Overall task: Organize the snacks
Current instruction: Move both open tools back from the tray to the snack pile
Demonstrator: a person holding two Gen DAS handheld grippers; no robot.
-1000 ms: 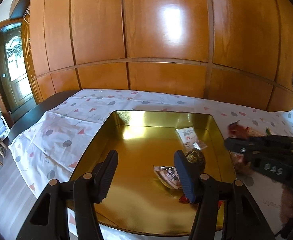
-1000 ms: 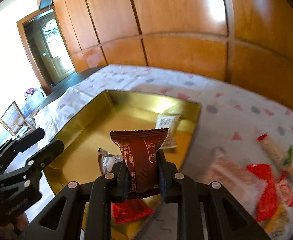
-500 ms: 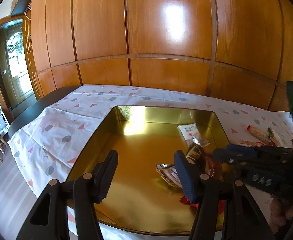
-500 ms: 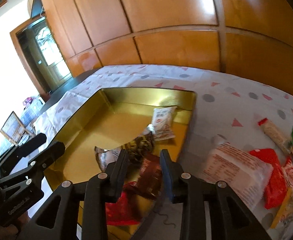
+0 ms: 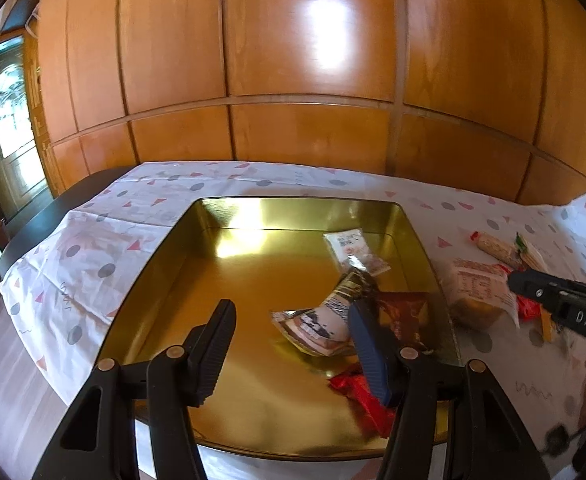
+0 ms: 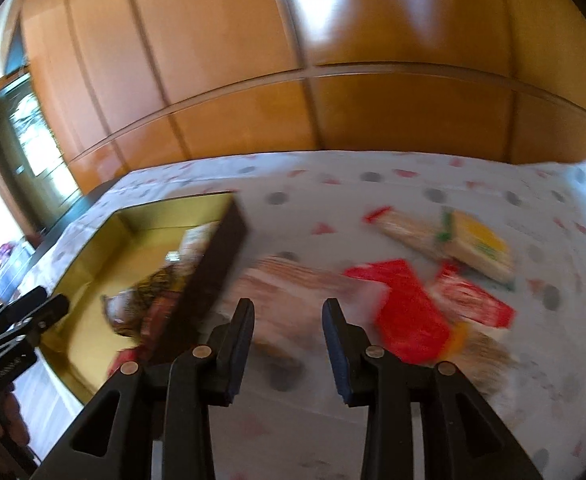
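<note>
A gold tray (image 5: 181, 264) sits on the patterned tablecloth and holds a white packet (image 5: 351, 246), a brown-and-white packet (image 5: 325, 320), a dark brown packet (image 5: 407, 310) and a red packet (image 5: 357, 394). My left gripper (image 5: 291, 320) hangs open over the tray's near half with nothing between its fingers. My right gripper (image 6: 289, 320) is over the cloth right of the tray (image 6: 89, 264). Its jaws are opening with nothing between them, above a pale clear biscuit bag (image 6: 293, 292). In the left wrist view the right gripper (image 5: 523, 282) shows at the right edge.
Loose snacks lie on the cloth to the right: a red packet (image 6: 407, 308), a red-and-white packet (image 6: 473, 304), a long bar (image 6: 405, 232) and a yellow-green packet (image 6: 479, 248). Wood panelling stands behind the table. The left gripper (image 6: 21, 328) shows at the left edge.
The right gripper let go of the dark brown packet, which now lies in the tray, then swung right over the loose snacks. The left gripper has barely moved.
</note>
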